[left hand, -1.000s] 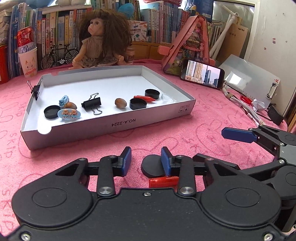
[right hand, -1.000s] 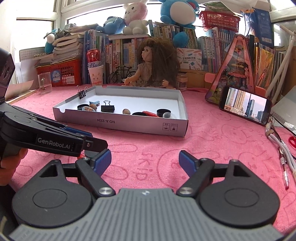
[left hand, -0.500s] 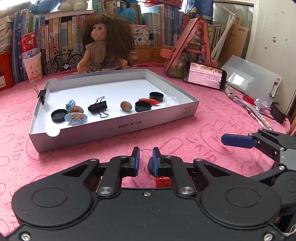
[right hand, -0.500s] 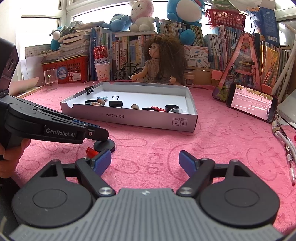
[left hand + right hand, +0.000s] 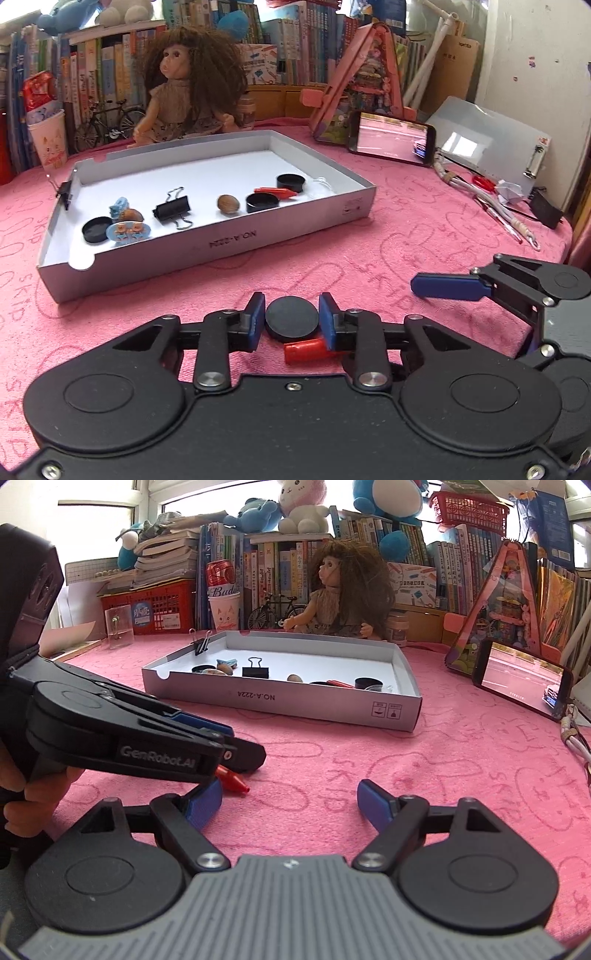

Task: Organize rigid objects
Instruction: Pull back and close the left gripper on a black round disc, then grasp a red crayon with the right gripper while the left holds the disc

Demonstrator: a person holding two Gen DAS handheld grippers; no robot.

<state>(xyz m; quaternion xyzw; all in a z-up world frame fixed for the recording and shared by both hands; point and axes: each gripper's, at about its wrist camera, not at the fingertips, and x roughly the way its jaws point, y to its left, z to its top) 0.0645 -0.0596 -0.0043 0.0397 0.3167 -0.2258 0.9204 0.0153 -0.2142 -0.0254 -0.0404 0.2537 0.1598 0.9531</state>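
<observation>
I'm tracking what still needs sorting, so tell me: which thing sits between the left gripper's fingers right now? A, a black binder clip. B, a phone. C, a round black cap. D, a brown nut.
C: the black cap lies between the left gripper pads on the pink cloth, jaws opening; the binder clip and nut lie in the tray.

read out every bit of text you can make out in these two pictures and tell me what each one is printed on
"NO.A-222A", upside down, on the front wall of the grey cardboard tray.
"GenRobot.AI" on the side of the left gripper.
"Bud…", cut off, on the red can by the books.
"SKIP" in the pattern of the pink tablecloth.
Book spines, the small signs at the tray's right end and the basket's blue label are too small or blurred to read.
</observation>
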